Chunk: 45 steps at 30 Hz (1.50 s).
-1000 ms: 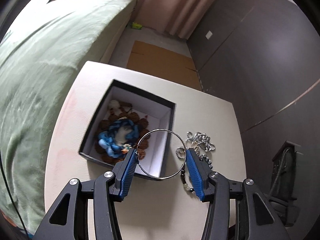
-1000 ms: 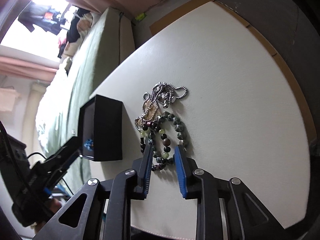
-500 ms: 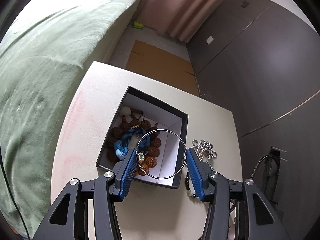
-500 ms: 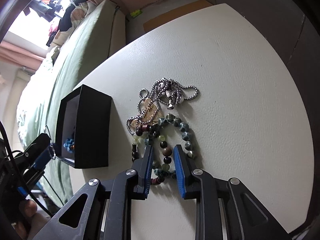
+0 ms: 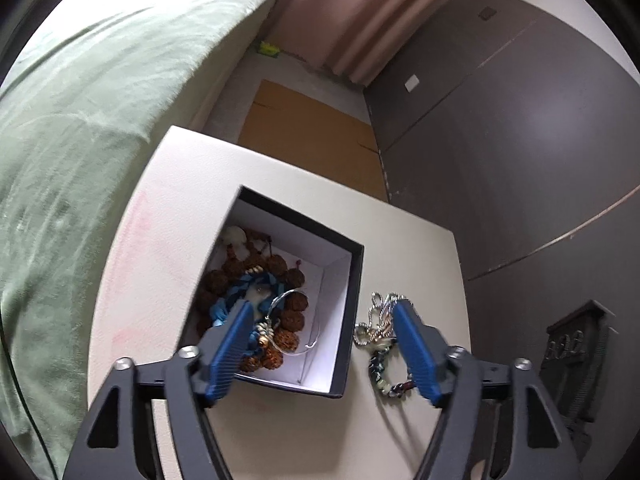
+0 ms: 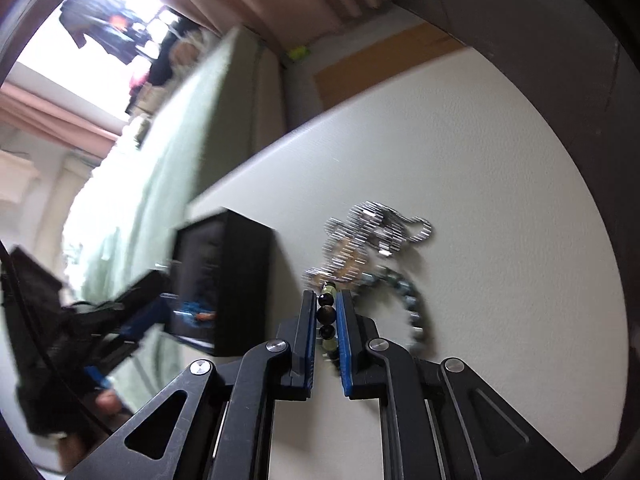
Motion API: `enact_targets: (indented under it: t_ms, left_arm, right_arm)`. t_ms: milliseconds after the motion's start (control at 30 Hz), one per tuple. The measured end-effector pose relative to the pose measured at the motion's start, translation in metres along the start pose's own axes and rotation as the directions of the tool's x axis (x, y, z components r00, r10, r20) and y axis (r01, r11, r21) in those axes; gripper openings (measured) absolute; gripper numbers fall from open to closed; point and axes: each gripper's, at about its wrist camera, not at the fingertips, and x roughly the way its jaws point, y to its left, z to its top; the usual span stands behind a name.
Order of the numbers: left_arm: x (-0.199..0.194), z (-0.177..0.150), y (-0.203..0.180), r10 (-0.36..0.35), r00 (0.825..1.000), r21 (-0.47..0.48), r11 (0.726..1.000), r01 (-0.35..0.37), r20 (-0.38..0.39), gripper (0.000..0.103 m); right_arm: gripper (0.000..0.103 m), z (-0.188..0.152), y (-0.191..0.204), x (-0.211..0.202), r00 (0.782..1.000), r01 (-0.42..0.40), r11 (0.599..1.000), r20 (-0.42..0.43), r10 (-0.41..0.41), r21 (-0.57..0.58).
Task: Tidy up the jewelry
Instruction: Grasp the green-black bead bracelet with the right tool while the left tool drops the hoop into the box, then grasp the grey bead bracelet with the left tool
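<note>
My left gripper (image 5: 324, 344) hung spread wide over the black box (image 5: 347, 320), where the wire hoop (image 5: 308, 320) lay on brown beads and blue cord. My right gripper (image 6: 323, 320) pinched the beaded bracelet (image 6: 326, 314) on the white table (image 6: 480, 184), beside the silver chain (image 6: 376, 228).

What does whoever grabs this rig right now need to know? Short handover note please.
Left gripper: open, empty, above the near edge of the black box.
Right gripper: shut on the bead bracelet, down at the table.
Done: the wire hoop lies in the box, on the brown beads and blue cord.
Left: carry the bracelet to the box, then the silver chain, which lies on the table right of the box.
</note>
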Motion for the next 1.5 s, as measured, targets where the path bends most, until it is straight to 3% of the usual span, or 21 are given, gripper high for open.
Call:
enact_targets:
  t_ms: [267, 533, 633, 700, 767, 833, 1200, 1367, 1500]
  left_arm:
    - [-0.025, 0.008, 0.024, 0.022, 0.999, -0.048, 0.999, -0.02, 0.044, 0.076]
    - [-0.04, 0.013, 0.046, 0.015, 0.998, -0.089, 0.996, -0.01, 0.058, 0.076]
    - [-0.046, 0.014, 0.053, 0.019, 0.997, -0.104, 0.995, -0.012, 0.071, 0.084]
    - [-0.048, 0.014, 0.055, 0.024, 0.996, -0.113, 0.993, -0.014, 0.082, 0.088]
    - [-0.05, 0.014, 0.057, 0.026, 0.996, -0.109, 0.994, -0.017, 0.081, 0.088]
    - [-0.05, 0.013, 0.057, 0.024, 0.997, -0.104, 0.994, -0.015, 0.078, 0.088]
    - [-0.044, 0.003, 0.029, 0.0, 0.999, -0.04, 0.999, 0.002, 0.053, 0.088]
    - [-0.04, -0.006, 0.009, -0.001, 0.999, 0.008, 1.0, 0.001, 0.046, 0.088]
    - [-0.035, -0.015, -0.008, 0.001, 0.999, 0.052, 0.999, -0.003, 0.037, 0.088]
  right_arm:
    - [0.012, -0.005, 0.031, -0.02, 0.986, -0.14, 0.989, 0.088, 0.144, -0.054]
    - [0.012, -0.005, 0.079, -0.011, 0.96, -0.239, 0.962, 0.118, 0.254, -0.129]
    - [0.012, -0.001, 0.094, -0.004, 0.949, -0.263, 0.953, 0.136, 0.283, -0.149]
    - [0.017, 0.0, 0.097, 0.004, 0.953, -0.262, 0.953, 0.116, 0.28, -0.152]
    - [0.04, -0.002, 0.094, 0.008, 0.961, -0.239, 0.96, 0.104, 0.255, -0.144]
    - [0.047, -0.003, 0.088, 0.004, 0.965, -0.214, 0.968, 0.126, 0.231, -0.133]
    - [0.052, -0.006, 0.036, -0.031, 0.973, -0.134, 0.991, 0.191, 0.133, -0.005]
    - [0.072, -0.002, 0.021, -0.049, 0.967, -0.099, 0.995, 0.239, 0.088, 0.032]
    - [0.073, 0.0, 0.006, -0.061, 0.966, -0.1, 0.992, 0.246, 0.078, 0.079]
